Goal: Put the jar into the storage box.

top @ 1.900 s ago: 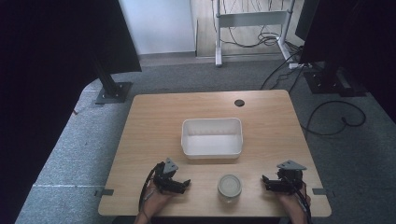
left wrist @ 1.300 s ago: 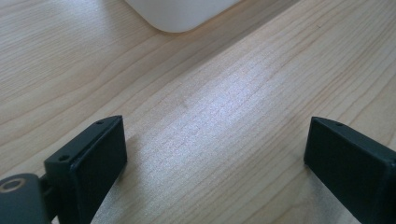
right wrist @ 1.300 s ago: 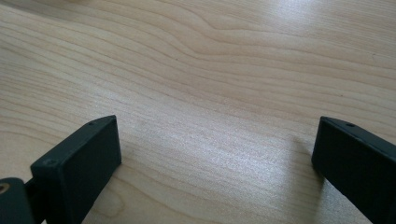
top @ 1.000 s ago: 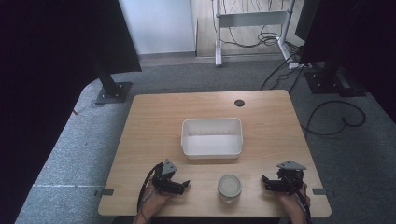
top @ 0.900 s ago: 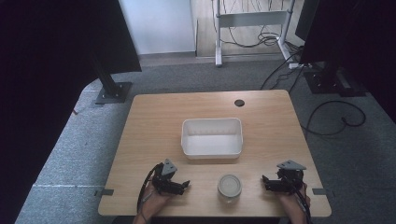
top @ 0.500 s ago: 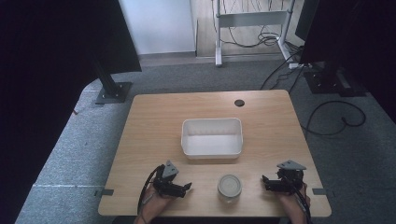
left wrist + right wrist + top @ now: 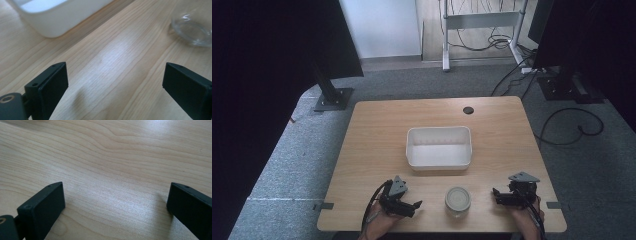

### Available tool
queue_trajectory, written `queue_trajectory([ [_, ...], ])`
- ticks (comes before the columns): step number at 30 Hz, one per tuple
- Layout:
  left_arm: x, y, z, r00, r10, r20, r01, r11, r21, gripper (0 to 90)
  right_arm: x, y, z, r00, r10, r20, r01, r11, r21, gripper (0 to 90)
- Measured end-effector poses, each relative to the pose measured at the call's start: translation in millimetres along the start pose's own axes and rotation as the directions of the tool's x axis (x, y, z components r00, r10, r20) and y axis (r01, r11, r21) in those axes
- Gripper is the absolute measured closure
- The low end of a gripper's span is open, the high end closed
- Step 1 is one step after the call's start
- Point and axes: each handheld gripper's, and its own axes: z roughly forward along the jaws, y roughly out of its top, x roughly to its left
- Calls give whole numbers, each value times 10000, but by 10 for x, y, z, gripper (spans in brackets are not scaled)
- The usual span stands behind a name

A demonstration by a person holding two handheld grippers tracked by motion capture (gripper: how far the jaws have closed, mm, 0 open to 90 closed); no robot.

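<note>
Glass jar (image 7: 457, 200) between wide-open, empty left gripper (image 7: 412, 206) and right gripper (image 7: 496, 196), white bin (image 7: 439, 148) behind.

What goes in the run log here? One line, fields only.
left gripper: open, empty, near jar | right gripper: open, empty | glass jar: upright between grippers | white bin: empty

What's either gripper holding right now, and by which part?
Nothing. The left gripper and right gripper both stand open over bare table; the glass jar sits untouched between them.
</note>
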Motion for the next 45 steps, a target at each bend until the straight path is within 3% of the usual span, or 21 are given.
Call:
queue_trajectory([
  [7, -114, 69, -14, 9990, 319, 311, -314, 9994, -164, 51, -1, 0, -1, 10000, -13, -6, 13, 10000, 6, 13],
  [21, -321, 196, 51, 9910, 945, 949, -900, 9947, -504, 43, 2, -2, -3, 10000, -31, -30, 31, 10000, 6, 13],
  [35, -544, 337, 154, 9753, 1566, 1559, -1453, 9860, -813, 30, 4, -4, -5, 10000, -55, -66, 55, 10000, 8, 13],
  [45, -643, 415, 272, 9673, 1839, 1749, -1744, 9823, -681, 29, 5, -4, -5, 9999, -68, -82, 68, 10000, 8, 13],
])
